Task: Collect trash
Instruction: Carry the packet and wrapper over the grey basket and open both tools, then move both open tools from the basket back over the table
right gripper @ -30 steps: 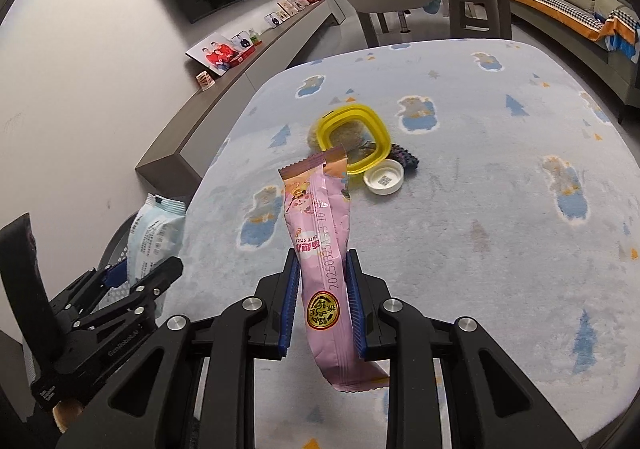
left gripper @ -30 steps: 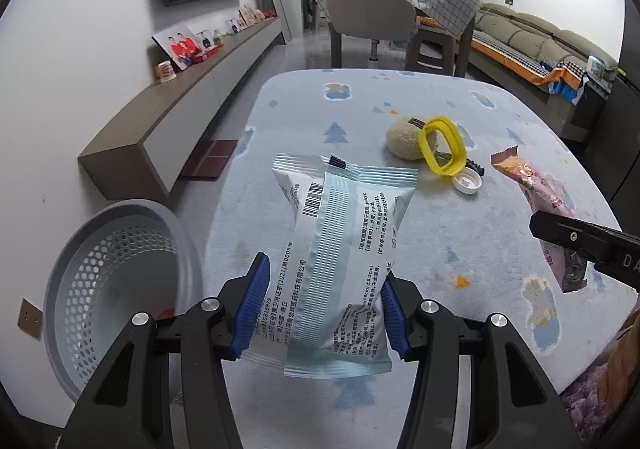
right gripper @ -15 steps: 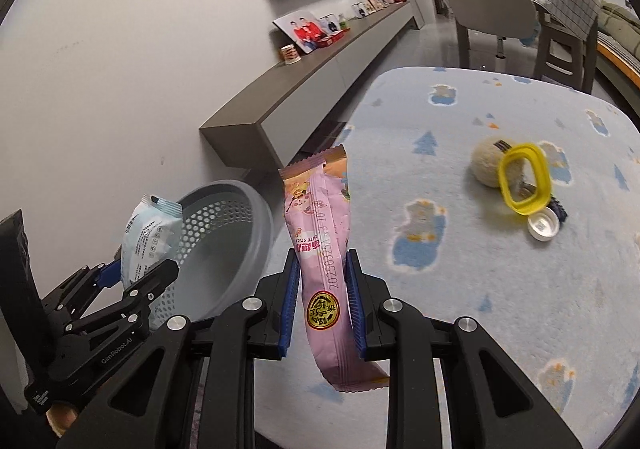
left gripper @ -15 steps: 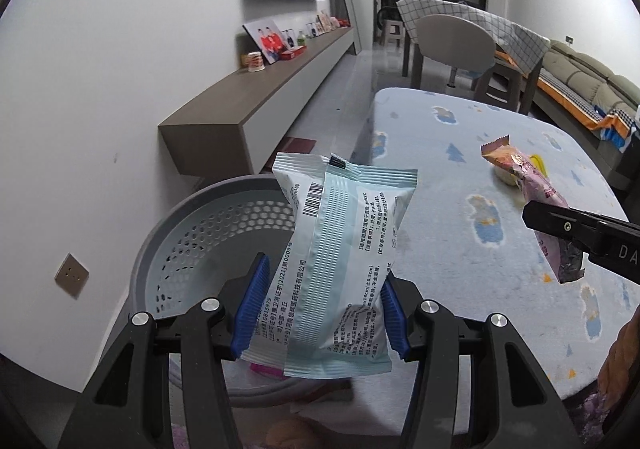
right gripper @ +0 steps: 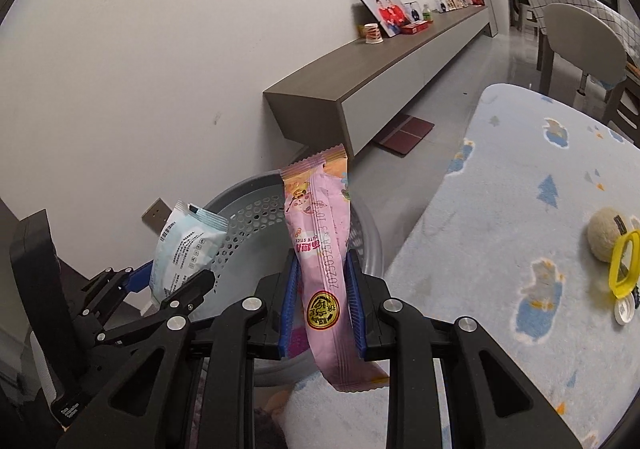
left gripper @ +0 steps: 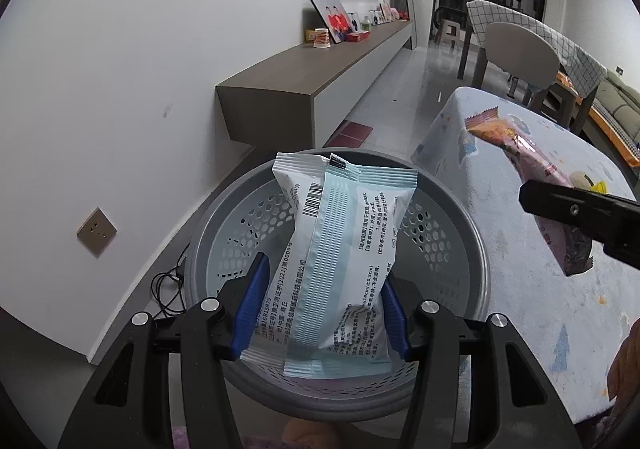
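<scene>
The left gripper is clenched on a pale blue packet, its 2 blue pads pressing the packet's sides near the lower end. The packet stands upright over the open mouth of the grey basket, inside the line of the rim on every side, with perforated wall showing around it. The basket sits on the floor between the white wall and the edge of the table, whose rounded corner runs just beside the rim.

The right gripper is clenched on a pink wrapper, which sticks up past the pads and hangs out below them. In the right wrist view the wrapper sits over the near right part of the basket, close to the table edge. The left gripper shows at the left, the 2 tools apart with open basket between them.

On the table, well apart from the basket, lie a beige ball, a yellow ring and a white cap. A low shelf runs along the wall beyond the basket, with bare floor between.
</scene>
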Motion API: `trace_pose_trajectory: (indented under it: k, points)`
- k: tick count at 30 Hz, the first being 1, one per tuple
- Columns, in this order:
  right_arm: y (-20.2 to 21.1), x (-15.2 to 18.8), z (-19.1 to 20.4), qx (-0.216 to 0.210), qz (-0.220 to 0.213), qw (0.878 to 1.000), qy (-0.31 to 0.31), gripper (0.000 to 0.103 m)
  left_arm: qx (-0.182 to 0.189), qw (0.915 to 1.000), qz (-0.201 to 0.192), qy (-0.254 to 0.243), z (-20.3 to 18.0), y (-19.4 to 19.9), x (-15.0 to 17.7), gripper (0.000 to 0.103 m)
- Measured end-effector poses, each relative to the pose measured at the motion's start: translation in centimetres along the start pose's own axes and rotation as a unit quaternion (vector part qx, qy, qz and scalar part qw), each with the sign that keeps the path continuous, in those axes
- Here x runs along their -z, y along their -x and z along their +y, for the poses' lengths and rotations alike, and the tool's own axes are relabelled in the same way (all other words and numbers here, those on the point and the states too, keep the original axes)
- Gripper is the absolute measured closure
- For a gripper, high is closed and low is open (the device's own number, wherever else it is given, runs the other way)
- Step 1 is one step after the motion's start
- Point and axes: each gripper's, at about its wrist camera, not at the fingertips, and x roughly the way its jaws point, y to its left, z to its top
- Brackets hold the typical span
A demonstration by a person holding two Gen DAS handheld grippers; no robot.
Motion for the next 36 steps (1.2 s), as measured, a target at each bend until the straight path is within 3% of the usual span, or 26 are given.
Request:
trace_pose_trajectory:
  k: [6, 12, 14, 16, 17, 36]
  points:
    - [-3.2, 0.3, 0.1, -0.010, 0.032, 0.999, 0.011, 0.080, -0.011, 0.9998, 0.008, 0.014, 0.9, -1.0, 0.1, 0.050]
    - [-4.3, 0.3, 0.3, -0.020, 0.037, 0.999, 0.012, 0.077, -0.016, 0.9995, 0.018, 0.022, 1.5, -1.8, 0.3, 0.048]
    - [-4.3, 0.4, 0.3, -0.021, 0.037, 0.999, 0.016, 0.069, -0.013, 0.9995, 0.018, 0.025, 1.7, -1.9, 0.3, 0.042]
    - [-4.2, 0.3, 0.5, -0.019, 0.032, 0.999, 0.019, 0.052, -0.010, 0.9995, 0.017, 0.026, 1.8, -1.8, 0.3, 0.037]
    - [-4.1, 0.4, 0.6, -0.018, 0.028, 0.999, 0.021, 0.050, -0.010, 0.9995, 0.016, 0.027, 1.8, -1.8, 0.3, 0.032]
    - [-3.8, 0.9, 0.6, -0.013, 0.028, 0.999, 0.016, 0.050, -0.015, 0.9991, 0.018, 0.034, 2.1, -1.8, 0.4, 0.031]
